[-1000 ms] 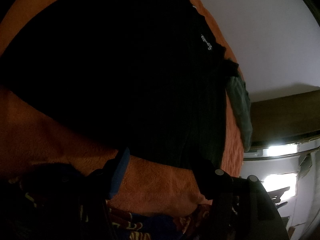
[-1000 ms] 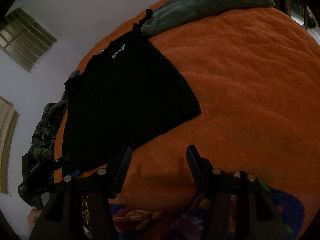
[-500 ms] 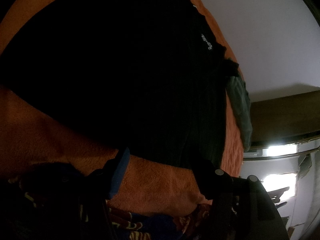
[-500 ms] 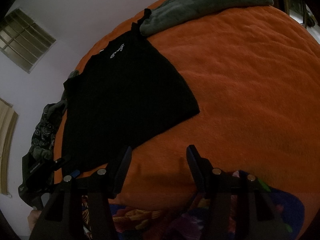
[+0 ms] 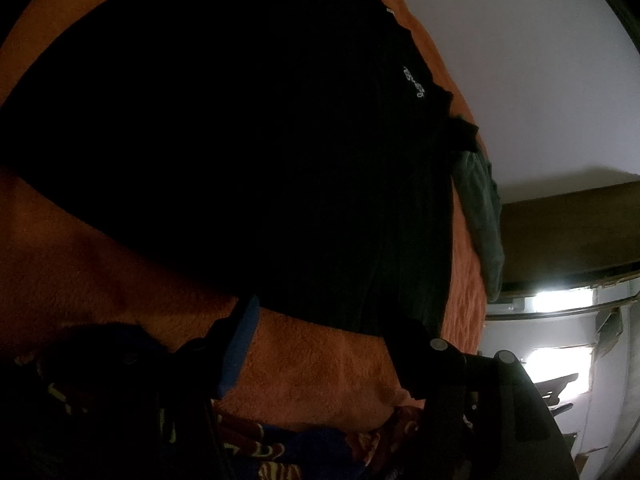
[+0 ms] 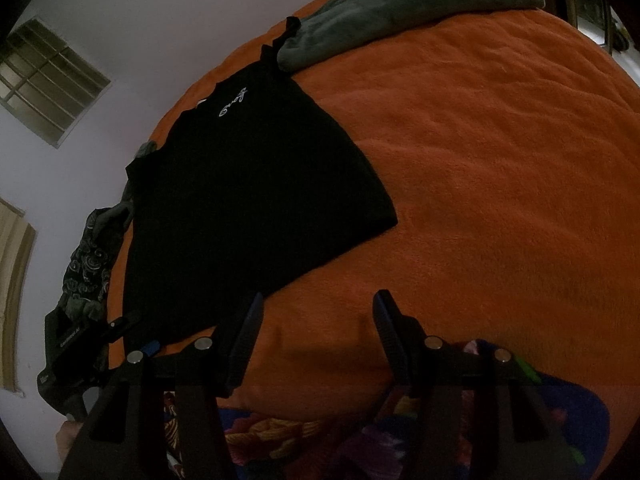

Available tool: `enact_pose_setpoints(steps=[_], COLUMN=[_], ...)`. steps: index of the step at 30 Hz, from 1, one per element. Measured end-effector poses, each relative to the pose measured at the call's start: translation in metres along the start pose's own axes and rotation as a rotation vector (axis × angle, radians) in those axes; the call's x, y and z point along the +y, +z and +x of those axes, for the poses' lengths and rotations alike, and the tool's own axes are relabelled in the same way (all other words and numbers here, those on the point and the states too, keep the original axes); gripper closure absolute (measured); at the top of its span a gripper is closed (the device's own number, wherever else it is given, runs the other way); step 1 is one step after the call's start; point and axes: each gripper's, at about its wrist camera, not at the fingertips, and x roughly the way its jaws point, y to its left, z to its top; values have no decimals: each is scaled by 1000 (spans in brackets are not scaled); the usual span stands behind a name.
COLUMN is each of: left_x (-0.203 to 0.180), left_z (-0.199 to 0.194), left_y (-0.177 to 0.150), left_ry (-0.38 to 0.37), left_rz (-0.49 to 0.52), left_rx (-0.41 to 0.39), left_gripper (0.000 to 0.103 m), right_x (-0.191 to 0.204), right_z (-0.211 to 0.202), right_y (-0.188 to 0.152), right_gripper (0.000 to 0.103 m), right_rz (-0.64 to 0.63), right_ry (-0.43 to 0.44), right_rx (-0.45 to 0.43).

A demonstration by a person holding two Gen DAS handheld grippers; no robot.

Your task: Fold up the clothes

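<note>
Right wrist view gives me both grippers gaping empty, right gripper and left gripper, over fuzzy orange blanket beside flat black shirt with illegible white script.

An orange blanket covers the bed, a barred window sits in the white wall.

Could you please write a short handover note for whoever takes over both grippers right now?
Left gripper: open, empty, at the near hem of the black T-shirt.
Right gripper: open, empty, over bare orange blanket, just right of the shirt's hem.
The shirt lies flat on the blanket, small white script near its far end; a grey garment lies at the far edge, a patterned one at the left.
Done: shirt laid out.
Left: every fold.
</note>
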Motion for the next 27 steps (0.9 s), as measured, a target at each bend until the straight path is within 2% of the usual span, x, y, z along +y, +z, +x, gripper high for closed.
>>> enact_pose_setpoints(steps=[27], left_x=[0], left_z=[-1], left_y=[-2], left_ry=[-7], left_rz=[-7], left_rx=[8], left_gripper=[40], right_x=[-2], right_z=[-1], right_y=[-1], right_gripper=[47], right_rz=[21], right_ry=[1], right_rx=[1])
